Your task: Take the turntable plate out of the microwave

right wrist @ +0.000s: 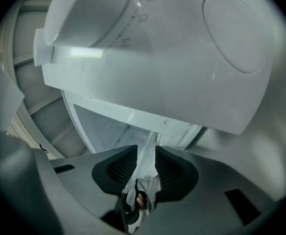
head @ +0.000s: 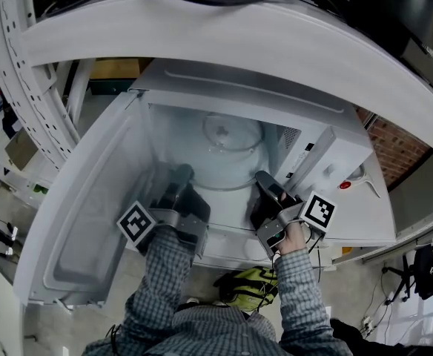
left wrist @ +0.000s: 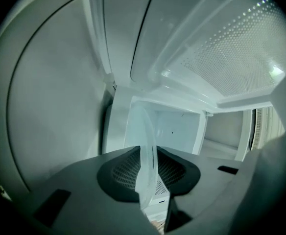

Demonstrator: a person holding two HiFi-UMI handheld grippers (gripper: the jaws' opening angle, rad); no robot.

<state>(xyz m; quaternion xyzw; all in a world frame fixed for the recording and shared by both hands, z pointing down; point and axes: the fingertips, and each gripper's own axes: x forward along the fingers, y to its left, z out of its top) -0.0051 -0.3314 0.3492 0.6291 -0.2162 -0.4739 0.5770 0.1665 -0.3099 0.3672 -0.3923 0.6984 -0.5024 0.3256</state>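
Note:
The clear glass turntable plate (head: 230, 150) lies inside the open white microwave (head: 328, 150), seen from above in the head view. My left gripper (head: 181, 176) reaches in at the plate's near left rim. My right gripper (head: 264, 181) reaches in at its near right rim. In the left gripper view the plate's rim (left wrist: 147, 163) runs edge-on between the two ribbed pads, and the left gripper (left wrist: 148, 181) is shut on it. In the right gripper view the right gripper (right wrist: 145, 173) is likewise shut on the glass rim (right wrist: 146, 158), below the microwave's white front panel (right wrist: 148, 82).
The microwave door (head: 90, 221) hangs open to the left. The control panel with a red button (head: 344, 185) stands right of the opening. A white curved shelf (head: 202, 43) spans overhead. A yellow-green object (head: 250, 284) lies on the floor below.

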